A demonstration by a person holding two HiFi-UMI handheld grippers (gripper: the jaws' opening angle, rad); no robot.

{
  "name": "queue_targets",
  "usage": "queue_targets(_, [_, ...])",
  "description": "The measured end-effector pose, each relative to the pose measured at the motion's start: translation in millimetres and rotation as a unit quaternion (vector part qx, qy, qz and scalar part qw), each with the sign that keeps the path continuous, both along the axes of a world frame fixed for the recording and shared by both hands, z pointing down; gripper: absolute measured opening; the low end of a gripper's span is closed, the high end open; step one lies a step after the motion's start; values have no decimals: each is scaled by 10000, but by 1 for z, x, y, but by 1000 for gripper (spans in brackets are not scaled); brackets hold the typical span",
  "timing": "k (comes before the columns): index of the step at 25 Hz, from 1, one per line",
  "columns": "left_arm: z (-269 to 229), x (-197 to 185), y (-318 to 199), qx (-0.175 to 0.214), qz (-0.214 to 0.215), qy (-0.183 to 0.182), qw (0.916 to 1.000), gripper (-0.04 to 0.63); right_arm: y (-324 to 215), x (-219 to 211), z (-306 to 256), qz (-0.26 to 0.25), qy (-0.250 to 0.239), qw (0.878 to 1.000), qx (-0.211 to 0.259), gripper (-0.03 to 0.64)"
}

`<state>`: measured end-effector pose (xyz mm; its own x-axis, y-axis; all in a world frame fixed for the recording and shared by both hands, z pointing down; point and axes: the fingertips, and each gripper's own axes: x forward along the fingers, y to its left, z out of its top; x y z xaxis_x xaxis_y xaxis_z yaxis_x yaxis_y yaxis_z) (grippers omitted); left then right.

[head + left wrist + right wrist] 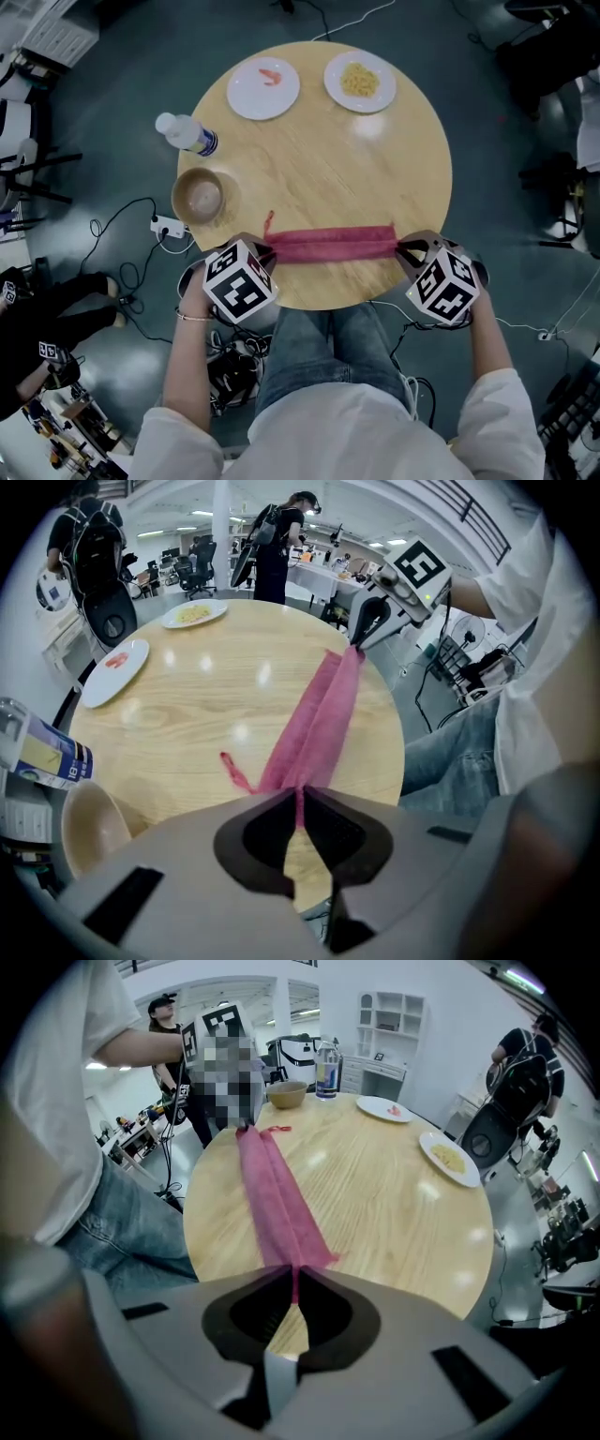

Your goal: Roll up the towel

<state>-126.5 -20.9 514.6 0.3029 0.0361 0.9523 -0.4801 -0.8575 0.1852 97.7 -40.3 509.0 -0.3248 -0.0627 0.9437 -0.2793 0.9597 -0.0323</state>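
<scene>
We held the pink cloth towel [333,244] as a narrow, soft, creased band, its long axis running left to right along the round wooden table's [319,164] near edge. Left gripper [266,251] and right gripper [402,249] each pinched one end tight.

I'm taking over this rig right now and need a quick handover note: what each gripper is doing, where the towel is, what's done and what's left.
Left gripper: shut on the towel's left end.
Right gripper: shut on the towel's right end.
Towel: pink, gathered lengthwise into a narrow band, stretched between the two grippers along the near edge of the round table.
Elsewhere on the table: bowl and bottle at the left, two plates at the far side, all apart from the towel.
Done: towel narrowed to a band, both ends gripped.
Left: no end-to-end roll is visible; that probably comes next.
</scene>
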Motion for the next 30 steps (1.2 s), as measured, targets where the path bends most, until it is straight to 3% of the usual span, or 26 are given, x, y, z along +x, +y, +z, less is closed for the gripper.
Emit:
queue_targets(13, [13,-3,-36,76,-490,-118,9987,40,-34,-3,17,210,51,9998,44,34])
queue_targets(19, [16,-3,-37,144,-411,-212,9988,41,-37,-5,21,240,25,9997,83,40])
queue_targets(30, [-6,-11,-37,344,-959,424,9939,48,-40,1,3,748,-275,9965,249,48])
